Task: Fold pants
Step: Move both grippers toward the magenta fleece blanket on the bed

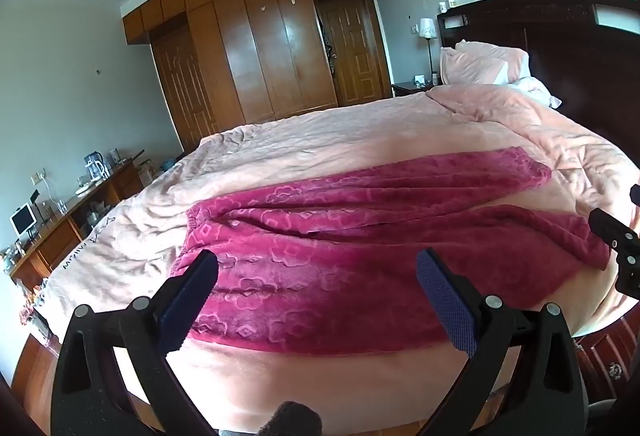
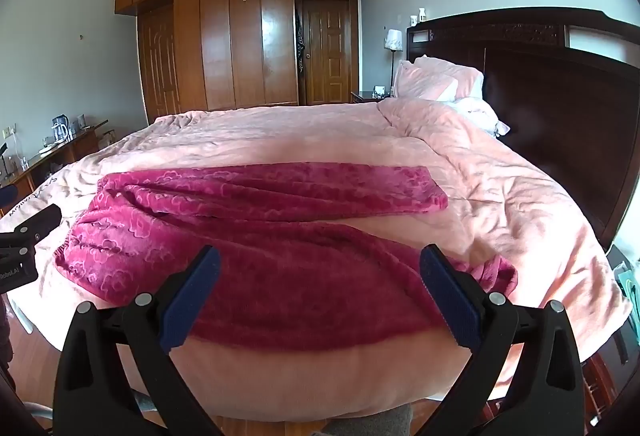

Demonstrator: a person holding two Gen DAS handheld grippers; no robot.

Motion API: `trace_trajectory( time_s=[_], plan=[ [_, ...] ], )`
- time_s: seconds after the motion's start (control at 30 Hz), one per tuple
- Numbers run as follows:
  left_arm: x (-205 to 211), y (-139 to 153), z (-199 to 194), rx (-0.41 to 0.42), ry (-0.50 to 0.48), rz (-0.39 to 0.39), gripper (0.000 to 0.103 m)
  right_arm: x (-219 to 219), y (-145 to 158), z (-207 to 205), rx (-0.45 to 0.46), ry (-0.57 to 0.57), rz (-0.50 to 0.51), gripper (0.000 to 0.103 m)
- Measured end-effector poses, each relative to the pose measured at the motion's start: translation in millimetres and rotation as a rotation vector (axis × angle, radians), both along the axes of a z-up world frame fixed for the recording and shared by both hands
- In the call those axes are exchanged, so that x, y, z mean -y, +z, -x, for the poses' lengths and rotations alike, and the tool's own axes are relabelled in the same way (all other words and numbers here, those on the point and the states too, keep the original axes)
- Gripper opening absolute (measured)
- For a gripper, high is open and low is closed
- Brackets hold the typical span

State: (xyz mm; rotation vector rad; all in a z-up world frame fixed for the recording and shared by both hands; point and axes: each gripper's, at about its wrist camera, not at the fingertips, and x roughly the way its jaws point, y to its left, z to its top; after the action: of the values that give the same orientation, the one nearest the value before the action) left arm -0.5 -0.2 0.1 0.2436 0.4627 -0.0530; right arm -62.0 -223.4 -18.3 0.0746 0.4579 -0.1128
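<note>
Magenta fleece pants with an embossed flower pattern lie spread across the near part of the pink bed, waistband to the left, both legs running right with a gap between them. They also show in the right wrist view. My left gripper is open and empty, hovering above the near leg close to the waistband. My right gripper is open and empty above the near leg toward its cuff end. The right gripper's tip shows at the right edge of the left wrist view.
The pink quilt covers a wide bed with pillows and a dark headboard at the right. A wooden wardrobe and door stand behind. A cluttered wooden desk runs along the left wall.
</note>
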Motion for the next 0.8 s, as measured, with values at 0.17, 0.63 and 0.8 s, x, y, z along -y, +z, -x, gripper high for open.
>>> trace_trajectory(
  time_s=[0.17,0.63,0.8],
  plan=[
    [1,0,1,0.010,0.004,-0.013,0.098,1,-2,-1,0.000,0.001,-0.005,0.101],
    [2,-8,-2,-0.010,0.010,-0.028,0.098,2,-10,-6,-0.029,-0.006,-0.024,0.101],
    [1,-10,-4,-0.019,0.017,-0.026,0.098,3,-11,-8,-0.040,-0.007,-0.031,0.101]
  ],
)
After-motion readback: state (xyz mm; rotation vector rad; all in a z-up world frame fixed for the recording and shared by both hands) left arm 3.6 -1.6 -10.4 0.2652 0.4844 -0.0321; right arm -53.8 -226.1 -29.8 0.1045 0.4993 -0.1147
